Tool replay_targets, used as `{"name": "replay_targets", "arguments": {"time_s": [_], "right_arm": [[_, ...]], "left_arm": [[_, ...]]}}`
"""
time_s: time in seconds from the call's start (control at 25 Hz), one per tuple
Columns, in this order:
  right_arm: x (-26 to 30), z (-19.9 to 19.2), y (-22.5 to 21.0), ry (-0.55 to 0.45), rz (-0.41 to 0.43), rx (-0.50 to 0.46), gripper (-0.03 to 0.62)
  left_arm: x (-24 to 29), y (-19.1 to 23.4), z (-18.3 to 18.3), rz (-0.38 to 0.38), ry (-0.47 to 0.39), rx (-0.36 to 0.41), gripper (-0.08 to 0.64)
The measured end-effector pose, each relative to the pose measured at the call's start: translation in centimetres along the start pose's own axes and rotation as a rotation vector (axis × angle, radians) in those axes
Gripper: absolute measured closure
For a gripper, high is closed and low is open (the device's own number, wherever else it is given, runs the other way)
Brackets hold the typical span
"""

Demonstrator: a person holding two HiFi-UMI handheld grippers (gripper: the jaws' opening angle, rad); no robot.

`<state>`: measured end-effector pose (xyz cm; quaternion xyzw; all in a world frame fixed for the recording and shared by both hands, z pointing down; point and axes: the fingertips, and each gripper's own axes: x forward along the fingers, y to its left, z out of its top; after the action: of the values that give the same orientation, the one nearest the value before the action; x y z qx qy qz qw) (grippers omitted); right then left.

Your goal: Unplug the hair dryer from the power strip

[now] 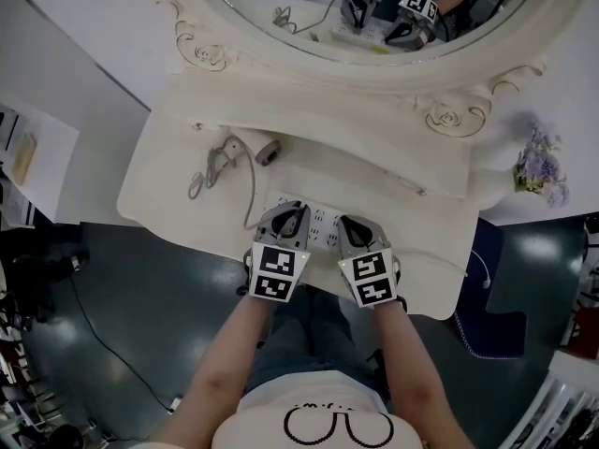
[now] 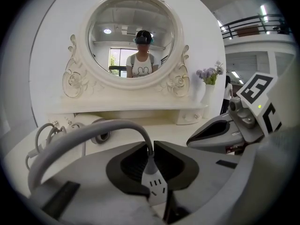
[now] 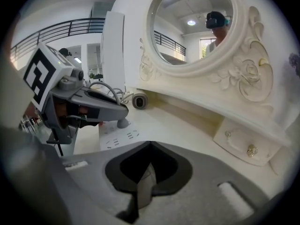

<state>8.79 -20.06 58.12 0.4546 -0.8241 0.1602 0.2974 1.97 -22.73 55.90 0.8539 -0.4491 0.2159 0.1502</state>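
The white power strip (image 1: 321,223) lies near the front edge of the cream vanity table (image 1: 187,185). My left gripper (image 1: 291,215) is shut on the hair dryer's grey plug (image 2: 150,171), right where the cord (image 2: 93,136) leaves it; the plug stands in the strip (image 2: 157,187). The cord arches left to a coil (image 1: 208,172) beside the grey hair dryer (image 1: 269,152). My right gripper (image 1: 353,228) is on the strip's right end. Its jaws are together, and a pale edge (image 3: 143,186) that looks like the strip lies between them. The strip's sockets (image 3: 119,137) show to its left.
An oval mirror (image 1: 374,26) in a carved frame rises behind the table, with a raised shelf and small drawer knobs (image 3: 252,149) below it. A vase of purple flowers (image 1: 540,165) stands at the far right. The person's body is close to the table's front edge.
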Motion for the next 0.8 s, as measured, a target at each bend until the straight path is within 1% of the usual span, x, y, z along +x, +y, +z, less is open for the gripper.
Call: {"name": "replay_targets", "arguments": {"time_s": [0.12, 0.24, 0.32, 0.36, 0.4, 0.52, 0.56, 0.6, 0.64, 0.68, 0.76, 0.8], "right_arm": [[0.09, -0.06, 0.02, 0.01, -0.008, 0.012, 0.598], [0.0, -0.03, 0.06, 0.006, -0.023, 0.006, 0.6], [0.0, -0.03, -0.01, 0.003, -0.025, 0.007, 0.6], [0.02, -0.04, -0.04, 0.002, -0.027, 0.008, 0.6], [0.06, -0.05, -0.06, 0.003, -0.029, 0.011, 0.598], [0.11, -0.1, -0.09, 0.005, -0.044, 0.028, 0.6], [0.08, -0.11, -0.12, 0.007, -0.049, 0.033, 0.598], [0.07, -0.11, -0.13, 0.01, -0.055, 0.031, 0.6], [0.1, -0.1, -0.1, 0.014, -0.061, 0.024, 0.6], [0.15, -0.1, -0.04, 0.017, -0.067, 0.012, 0.6], [0.2, -0.23, 0.09, 0.023, -0.075, -0.018, 0.6], [0.18, -0.3, 0.12, 0.024, -0.076, -0.029, 0.6]], "left_arm": [[-0.05, 0.09, -0.06, -0.011, -0.002, -0.028, 0.523], [-0.22, -0.1, 0.27, -0.046, -0.005, -0.112, 0.523], [-0.21, -0.08, 0.41, -0.048, -0.007, -0.14, 0.523], [-0.16, -0.02, 0.37, -0.035, -0.004, -0.124, 0.523], [-0.11, 0.04, 0.24, -0.014, 0.005, -0.086, 0.525], [-0.03, -0.19, -0.19, 0.038, 0.04, 0.072, 0.526], [-0.01, -0.37, -0.22, 0.044, 0.046, 0.113, 0.526], [0.0, -0.46, -0.23, 0.043, 0.047, 0.133, 0.526], [-0.02, -0.42, -0.21, 0.035, 0.041, 0.118, 0.526], [-0.08, -0.25, -0.14, 0.02, 0.03, 0.064, 0.526], [-0.29, 0.12, 0.19, -0.021, 0.0, -0.117, 0.526], [-0.41, 0.25, 0.34, -0.033, -0.014, -0.193, 0.526]]}}
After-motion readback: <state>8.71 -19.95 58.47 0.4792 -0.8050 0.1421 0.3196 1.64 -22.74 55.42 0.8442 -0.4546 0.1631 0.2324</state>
